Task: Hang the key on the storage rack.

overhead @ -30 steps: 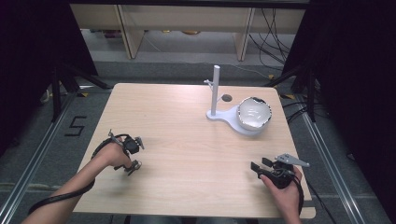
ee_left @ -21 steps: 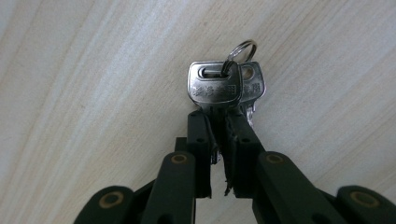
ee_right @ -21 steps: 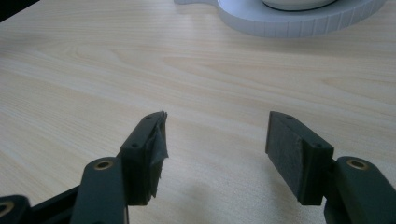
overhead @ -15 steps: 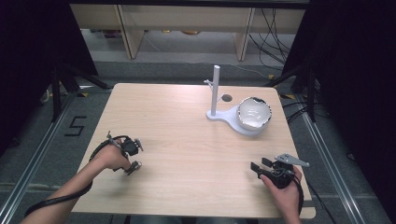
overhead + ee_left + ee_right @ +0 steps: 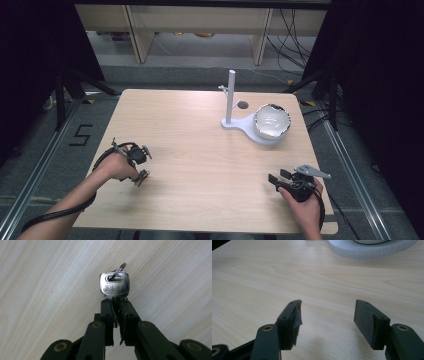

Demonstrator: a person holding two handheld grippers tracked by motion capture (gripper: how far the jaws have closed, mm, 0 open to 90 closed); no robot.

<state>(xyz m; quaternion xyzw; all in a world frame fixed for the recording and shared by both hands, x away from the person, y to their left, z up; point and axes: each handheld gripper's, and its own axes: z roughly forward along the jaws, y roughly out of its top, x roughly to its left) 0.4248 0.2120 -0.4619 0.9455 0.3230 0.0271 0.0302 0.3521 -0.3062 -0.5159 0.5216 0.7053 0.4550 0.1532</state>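
Observation:
A silver key (image 5: 114, 286) with a small ring (image 5: 119, 268) through its head sticks out from my left gripper (image 5: 116, 305), which is shut on its blade just above the wooden table (image 5: 200, 150). In the high view that left gripper (image 5: 143, 163) is near the table's front left, held in a hand. My right gripper (image 5: 278, 176) rests low at the front right. In its own view the right gripper (image 5: 328, 315) stands open, with bare wood between its pads.
A white stand with an upright post (image 5: 230, 97) and a flat base (image 5: 240, 125) stands at the back right and holds a white bowl (image 5: 272, 121). Its base edge (image 5: 372, 251) lies ahead of the right gripper. A small dark hole (image 5: 243, 105) is behind the stand.

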